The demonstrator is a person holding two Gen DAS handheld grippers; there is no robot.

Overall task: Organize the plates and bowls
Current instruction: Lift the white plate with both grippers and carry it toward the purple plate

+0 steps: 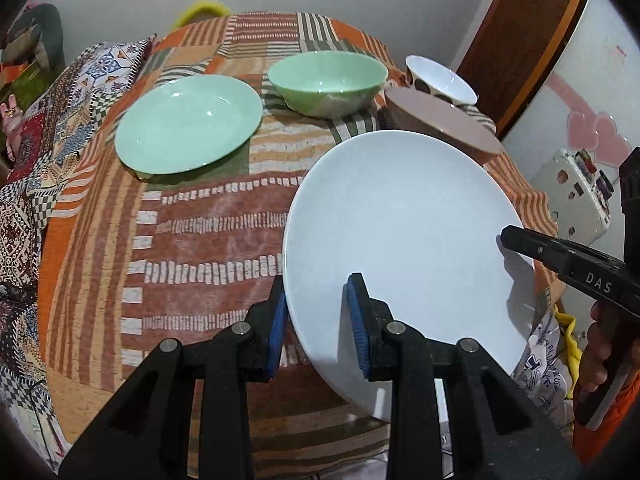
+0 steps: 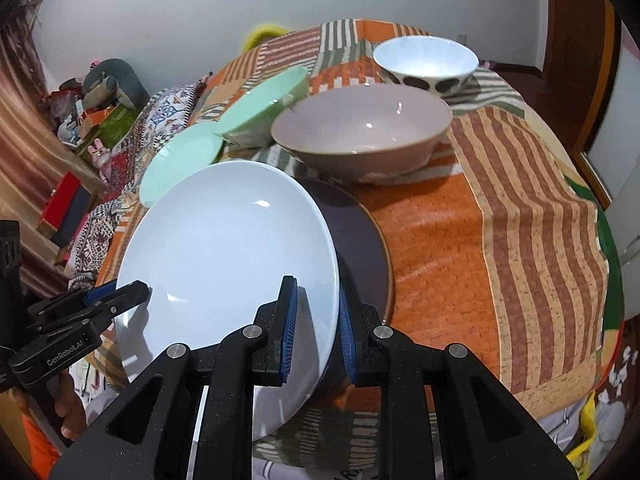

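Two grippers hold the white plate (image 1: 400, 216) tilted, face up, by opposite rims.

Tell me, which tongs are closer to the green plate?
Left. The left tongs grip the white plate's edge facing the green plate; the right tongs grip its far edge.

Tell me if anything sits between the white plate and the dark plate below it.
Nothing visible does. The white plate, gripped on opposite rims by the left gripper and the right gripper, hangs tilted over the dark plate, whose exposed surface is bare. The taupe bowl stands beyond it, apart.
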